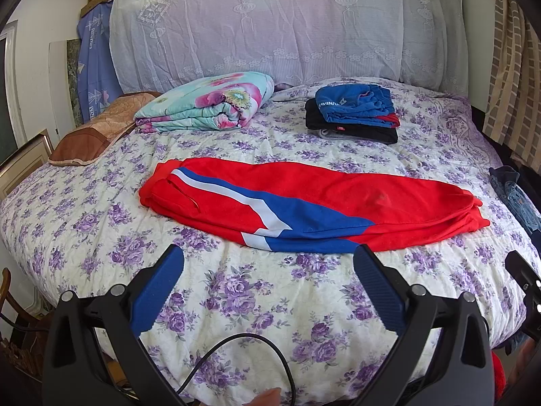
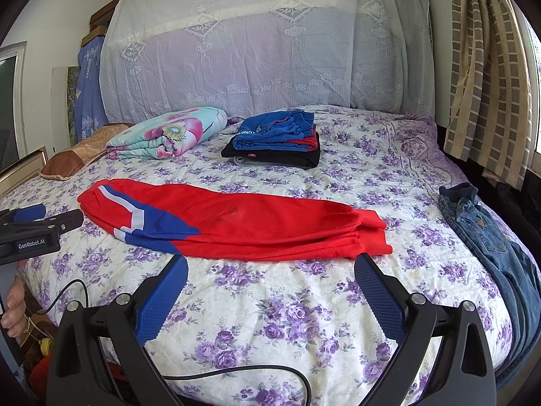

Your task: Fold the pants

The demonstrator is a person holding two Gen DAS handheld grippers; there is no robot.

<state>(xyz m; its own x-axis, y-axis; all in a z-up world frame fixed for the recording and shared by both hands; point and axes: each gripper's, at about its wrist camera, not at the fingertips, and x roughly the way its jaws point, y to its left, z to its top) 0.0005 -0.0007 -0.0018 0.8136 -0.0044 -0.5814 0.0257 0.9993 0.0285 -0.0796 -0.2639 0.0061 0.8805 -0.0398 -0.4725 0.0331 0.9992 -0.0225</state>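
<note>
I find the red pants (image 1: pixel 304 203) laid lengthwise across the floral bedspread (image 1: pixel 236 291), legs doubled one over the other, waistband to my left. My left gripper (image 1: pixel 268 257) hangs just short of their near edge, jaws spread wide and holding nothing. My right gripper (image 2: pixel 270 264) sits likewise before the cuff end, wide open and empty. A folded clothes stack (image 2: pixel 277 140) lies well beyond; jeans (image 2: pixel 490 237) lie at the right.

Surface: bed (image 1: pixel 236 291), purple-flowered cover.
Centre: red pants (image 1: pixel 304 203), flat.
Behind pants: folded quilt (image 1: pixel 206 105), clothes stack (image 1: pixel 355 115).
Right of pants: jeans (image 2: pixel 487 237).
</note>
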